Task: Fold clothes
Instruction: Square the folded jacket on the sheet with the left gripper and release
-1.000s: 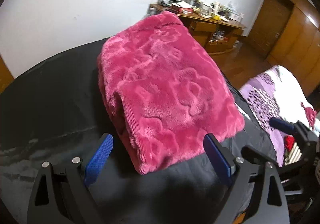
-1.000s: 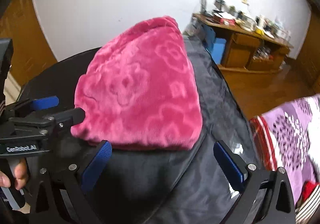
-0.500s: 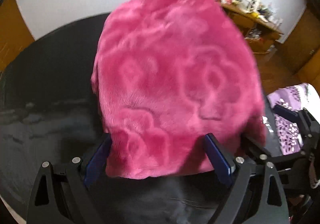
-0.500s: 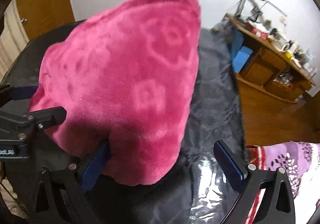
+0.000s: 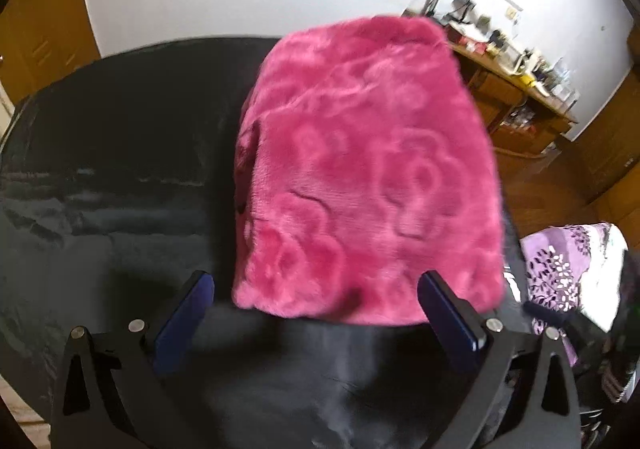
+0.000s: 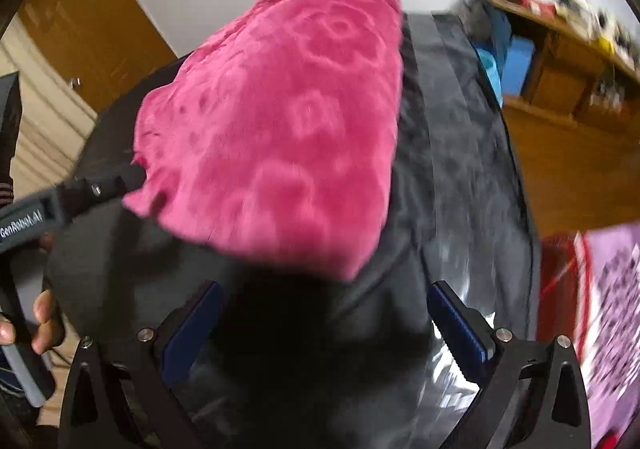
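1. On a round counter (image 5: pixel 120 177) draped in dark, slightly shiny, wrinkled cloth lies a folded pink fleece garment (image 5: pixel 368 177), thick and plush, with raised flower shapes pressed into its pile.
2. The garment forms a soft, rounded rectangle; its layered fold edges show along the side nearest the counter's middle.
3. Just before the garment's near edge, the left hand-held gripper (image 5: pixel 316 319) has its jaws opening wide; the flat blue pads flank that edge without pressing on it.
4. Off the garment's near corner, the right hand-held gripper (image 6: pixel 324 323) stands wide too, with only dark cloth between its blue pads.
5. Beyond the garment stands a cluttered wooden desk (image 5: pixel 516 89) against a white wall.
6. Beside the counter lies purple patterned bedding (image 5: pixel 568 261).
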A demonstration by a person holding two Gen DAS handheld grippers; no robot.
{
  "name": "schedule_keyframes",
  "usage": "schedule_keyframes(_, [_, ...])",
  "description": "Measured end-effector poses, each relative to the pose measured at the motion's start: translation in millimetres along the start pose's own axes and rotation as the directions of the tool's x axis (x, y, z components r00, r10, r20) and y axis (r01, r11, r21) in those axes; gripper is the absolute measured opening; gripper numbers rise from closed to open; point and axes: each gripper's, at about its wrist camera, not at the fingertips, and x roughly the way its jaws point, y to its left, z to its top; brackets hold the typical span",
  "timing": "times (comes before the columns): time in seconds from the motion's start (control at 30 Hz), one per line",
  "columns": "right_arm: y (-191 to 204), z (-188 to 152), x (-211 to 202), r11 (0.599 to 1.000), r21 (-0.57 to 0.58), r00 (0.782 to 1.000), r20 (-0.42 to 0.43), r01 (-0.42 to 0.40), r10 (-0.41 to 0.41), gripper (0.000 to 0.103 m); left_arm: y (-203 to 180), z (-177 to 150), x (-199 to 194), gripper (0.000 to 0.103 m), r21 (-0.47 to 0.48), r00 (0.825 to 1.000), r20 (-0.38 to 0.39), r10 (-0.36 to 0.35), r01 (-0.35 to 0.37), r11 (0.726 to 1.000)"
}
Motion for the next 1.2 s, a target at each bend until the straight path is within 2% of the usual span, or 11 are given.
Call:
schedule_keyframes(0.1, [-5.7,-19.2,-7.7,0.997,0.068,0.999,-0.014,-0.046,0.047,0.103,-10.3,-10.1,-18.4,0.102,0.033,0.999,0.032,-0.021,0.020,0.999])
schedule_keyframes(0.23, [-5.9,-31.0,-11.4,0.988,0.134,0.997,-0.031,-0.070,0.075,0.103,-28.3,-16.3,-34.8,0.102,0.095,0.998,0.031,-0.059,0.056,0.994])
schedule_keyframes(0.4, [-0.2,-26.2,-35.3,0.981,0.158,0.993,0.062,-0.113,0.104,0.103,-41.6,-18.0,-59.1,0.102,0.135,0.994,0.065,-0.092,0.082,0.987])
schedule_keyframes(0.5, [2.6,-18.3,-52.6,0.974,0.166,0.983,0.120,-0.155,0.136,0.103,-42.8,-15.4,-76.2,0.102,0.107,0.996,0.082,-0.039,0.030,0.994])
schedule_keyframes(0.6, [15.6,-14.6,-67.8,0.981,0.123,0.979,0.158,-0.152,0.132,0.103,-42.4,-12.3,-83.8,0.102,0.094,0.996,0.080,0.026,-0.033,0.995])
schedule_keyframes(0.77, [40.4,-12.8,-80.6,0.989,0.037,0.977,0.161,-0.144,0.137,0.103,-39.6,-13.5,-97.7,0.102,0.075,0.994,0.109,0.027,-0.035,0.997])
schedule_keyframes(0.87, [47.6,-16.6,-82.3,0.994,0.016,0.982,0.156,-0.109,0.105,0.103,-40.6,-14.2,-106.5,0.102,0.081,0.992,0.123,0.032,-0.042,0.996])
schedule_keyframes(1.2, [42.7,-16.4,-89.0,0.995,0.055,0.982,0.175,-0.086,0.075,0.103,-48.9,-15.3,-125.9,0.102,0.134,0.985,0.170,0.034,-0.058,0.989])
